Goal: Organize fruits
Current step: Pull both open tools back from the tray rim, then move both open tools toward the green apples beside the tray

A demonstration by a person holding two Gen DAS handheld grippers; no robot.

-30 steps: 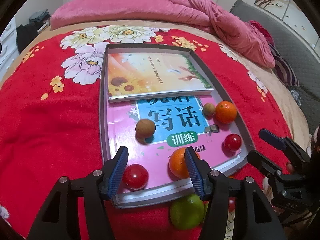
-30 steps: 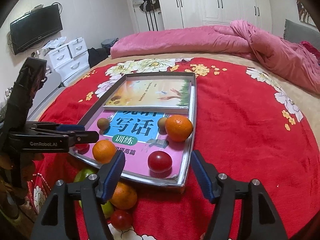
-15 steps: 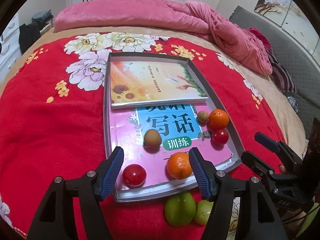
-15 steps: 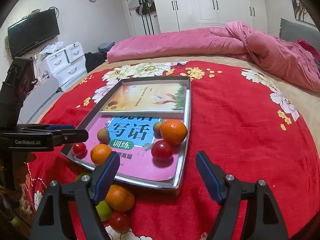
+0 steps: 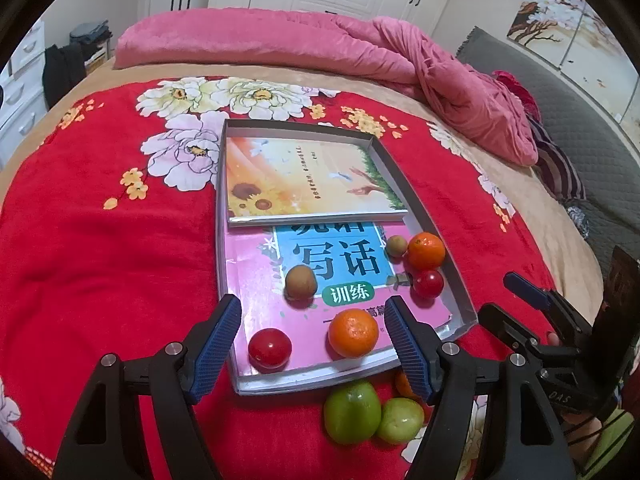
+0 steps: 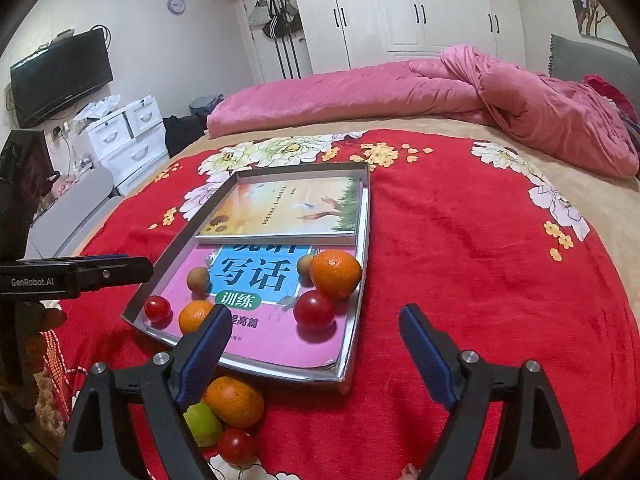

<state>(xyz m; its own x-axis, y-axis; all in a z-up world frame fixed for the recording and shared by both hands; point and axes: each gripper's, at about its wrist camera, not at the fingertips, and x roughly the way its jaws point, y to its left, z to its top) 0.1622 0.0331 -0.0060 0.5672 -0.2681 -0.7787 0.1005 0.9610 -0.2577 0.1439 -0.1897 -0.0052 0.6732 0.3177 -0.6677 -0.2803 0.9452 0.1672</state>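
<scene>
A grey tray [image 5: 460, 280] lies on the red bed blanket with two books in it. On the books sit two oranges [image 5: 353, 332], two red tomatoes [image 5: 269, 348] and two brown fruits [image 5: 301, 282]. Off the tray at its near edge lie two green fruits [image 5: 352, 411], an orange [image 6: 235, 401] and a tomato [image 6: 236, 445]. My left gripper [image 5: 316, 348] is open and empty above the tray's near edge. My right gripper [image 6: 316, 344] is open and empty over the tray's near right corner [image 6: 344, 376].
A rumpled pink quilt [image 5: 360, 52] lies across the far side of the bed. White drawers [image 6: 128, 140] and a TV [image 6: 60, 76] stand at the left wall. A grey sofa [image 5: 580, 120] is at the right.
Both grippers have drawn back and up from the tray, so more of the bed shows. One tomato has rolled towards the orange at the tray's right side.
</scene>
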